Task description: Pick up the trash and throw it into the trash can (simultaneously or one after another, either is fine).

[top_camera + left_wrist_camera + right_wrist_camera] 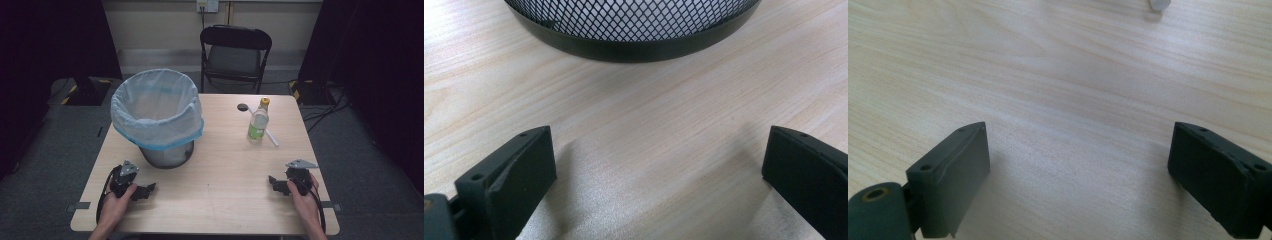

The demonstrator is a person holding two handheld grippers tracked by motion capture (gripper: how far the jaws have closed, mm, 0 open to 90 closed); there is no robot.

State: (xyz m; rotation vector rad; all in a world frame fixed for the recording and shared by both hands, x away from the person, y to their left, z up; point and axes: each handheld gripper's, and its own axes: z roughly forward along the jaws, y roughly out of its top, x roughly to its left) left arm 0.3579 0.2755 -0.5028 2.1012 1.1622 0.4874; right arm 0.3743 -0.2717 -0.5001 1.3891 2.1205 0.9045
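Right gripper [278,185] and left gripper [146,190] rest on the table [220,200] near its front edge, jaws spread wide and empty. The bottle [258,121] stands upright ahead of the right gripper, the nearer one, across bare wood. A white straw [271,137] lies beside it; the lined bin [158,117] stands ahead of the left gripper.

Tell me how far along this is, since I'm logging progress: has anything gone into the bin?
Nothing looks done yet. The bottle stands upright on the table, a white stick beside it, both apart from the lined bin, which shows no items inside. Nothing is in hand: the left gripper and right gripper rest open near the table's front edge. Probably picking up and binning are all still left.
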